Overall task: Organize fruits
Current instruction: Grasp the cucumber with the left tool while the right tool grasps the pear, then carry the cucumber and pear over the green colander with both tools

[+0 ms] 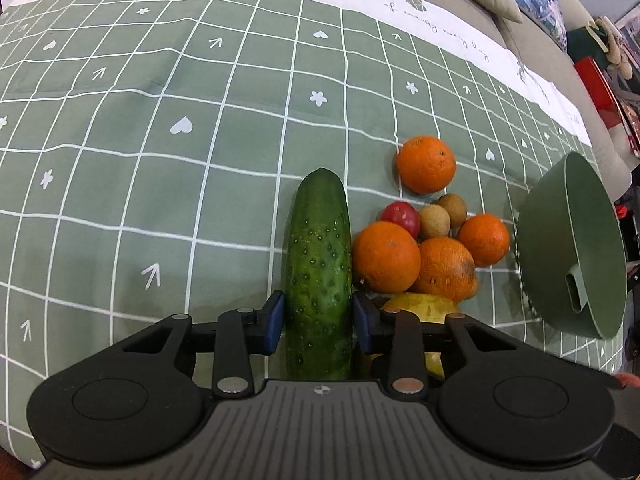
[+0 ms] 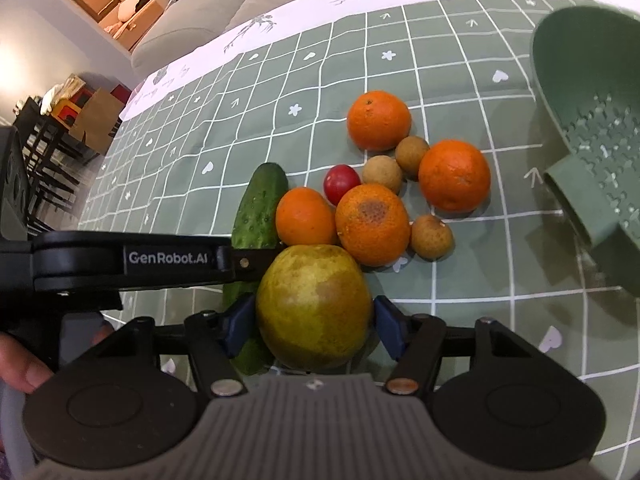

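My left gripper [image 1: 319, 322] is shut on a green cucumber [image 1: 319, 264] that lies on the green checked cloth; the cucumber also shows in the right wrist view [image 2: 258, 208]. My right gripper [image 2: 314, 326] is shut on a yellow-green pear [image 2: 314, 306], whose top shows in the left wrist view [image 1: 420, 306]. Right of the cucumber lies a pile: several oranges [image 1: 386, 256] [image 2: 372, 224], a small red fruit [image 1: 401, 216] [image 2: 341, 182] and three small brown round fruits [image 2: 382, 174].
A green colander bowl [image 1: 572, 240] [image 2: 588, 120] stands tipped at the right of the pile. The left gripper's body [image 2: 132, 266] crosses the right wrist view at left. A grey sofa [image 2: 240, 4] lies beyond the cloth's white border.
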The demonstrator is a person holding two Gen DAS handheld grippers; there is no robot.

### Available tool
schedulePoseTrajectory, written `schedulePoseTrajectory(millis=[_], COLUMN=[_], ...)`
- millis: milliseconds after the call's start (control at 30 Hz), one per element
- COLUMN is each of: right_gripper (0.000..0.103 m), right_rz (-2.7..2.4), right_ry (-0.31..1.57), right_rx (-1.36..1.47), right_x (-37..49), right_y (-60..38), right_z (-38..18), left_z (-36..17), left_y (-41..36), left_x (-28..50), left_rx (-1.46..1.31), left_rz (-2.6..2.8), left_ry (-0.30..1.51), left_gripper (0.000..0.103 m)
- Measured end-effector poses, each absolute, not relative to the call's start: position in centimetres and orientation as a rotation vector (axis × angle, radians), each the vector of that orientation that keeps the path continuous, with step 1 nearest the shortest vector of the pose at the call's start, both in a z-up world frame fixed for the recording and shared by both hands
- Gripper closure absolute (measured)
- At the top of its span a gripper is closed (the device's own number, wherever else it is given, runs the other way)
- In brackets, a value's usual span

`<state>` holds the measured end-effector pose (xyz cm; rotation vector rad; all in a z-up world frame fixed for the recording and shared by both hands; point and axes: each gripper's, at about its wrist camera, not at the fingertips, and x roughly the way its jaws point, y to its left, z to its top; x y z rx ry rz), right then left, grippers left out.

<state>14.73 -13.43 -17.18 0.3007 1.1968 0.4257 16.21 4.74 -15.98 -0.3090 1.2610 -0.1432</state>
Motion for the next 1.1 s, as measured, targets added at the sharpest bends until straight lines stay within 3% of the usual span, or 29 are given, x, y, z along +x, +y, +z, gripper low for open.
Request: schedulePoseTrajectory(millis=[267, 667, 1100], right_gripper=[0.043, 0.043, 0.043], right_rz=[0.457, 0.474, 0.355], right_ry=[1.151, 1.012, 0.928], right_rx=[0.194, 0.209, 0.104], right_x=[12.9, 9.6, 11.8], right_y=[-14.2, -18.1, -27.2], right_z=[-15.5, -10.1, -5.7], left_z=[-15.0, -8.1, -2.9], left_y=[4.9, 3.4, -6.3], left_x=[13.1, 9.7, 14.2], left_rx=[-0.326, -0.363, -0.326], left_rz=[-0.151, -0.227, -0.395], left_ry=[1.272, 1.136, 1.053], left_gripper=[0.063, 0.064, 0.064])
